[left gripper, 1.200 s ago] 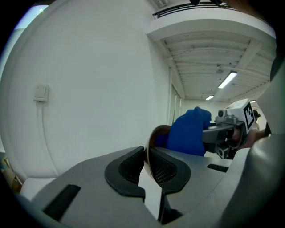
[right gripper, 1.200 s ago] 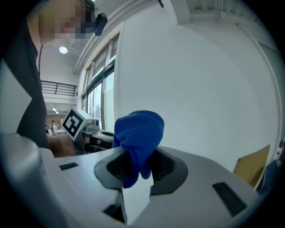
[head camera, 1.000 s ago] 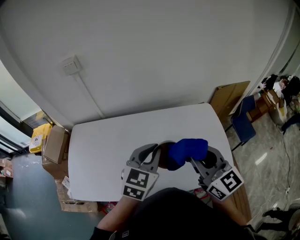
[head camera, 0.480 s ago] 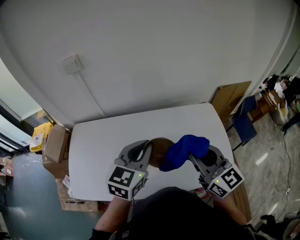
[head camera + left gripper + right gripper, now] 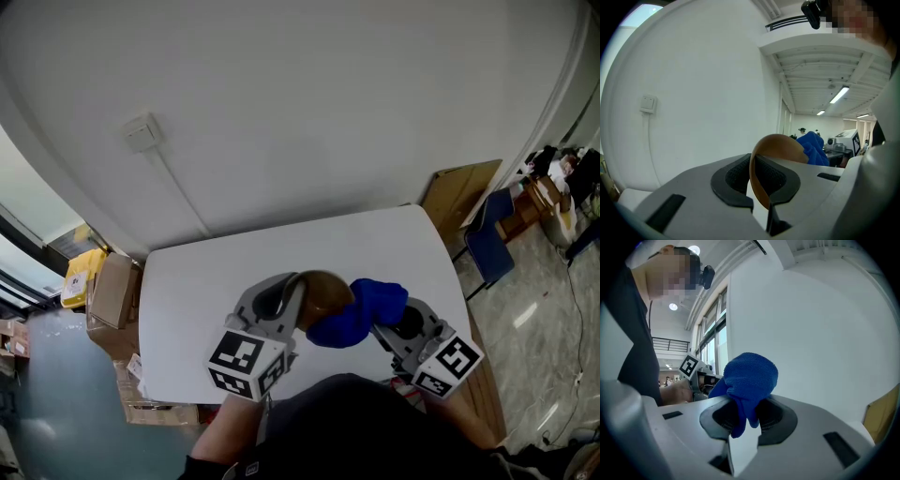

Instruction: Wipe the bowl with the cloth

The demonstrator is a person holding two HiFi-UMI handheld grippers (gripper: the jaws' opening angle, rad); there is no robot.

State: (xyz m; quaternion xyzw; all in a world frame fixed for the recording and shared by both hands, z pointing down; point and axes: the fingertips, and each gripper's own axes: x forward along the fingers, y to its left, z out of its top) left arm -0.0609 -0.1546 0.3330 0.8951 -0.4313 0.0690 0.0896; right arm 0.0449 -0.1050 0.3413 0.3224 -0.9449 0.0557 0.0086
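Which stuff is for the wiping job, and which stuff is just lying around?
For the job: brown bowl in the left gripper; blue cloth in the right gripper.

Just lying about: cardboard boxes, blue chair, brown board.

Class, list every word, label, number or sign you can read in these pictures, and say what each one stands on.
No readable text anywhere.
Left marker cube and right marker cube: black-and-white square patterns only, no letters or numbers.
Cardboard boxes and yellow item beside the table: any print is too small to read.
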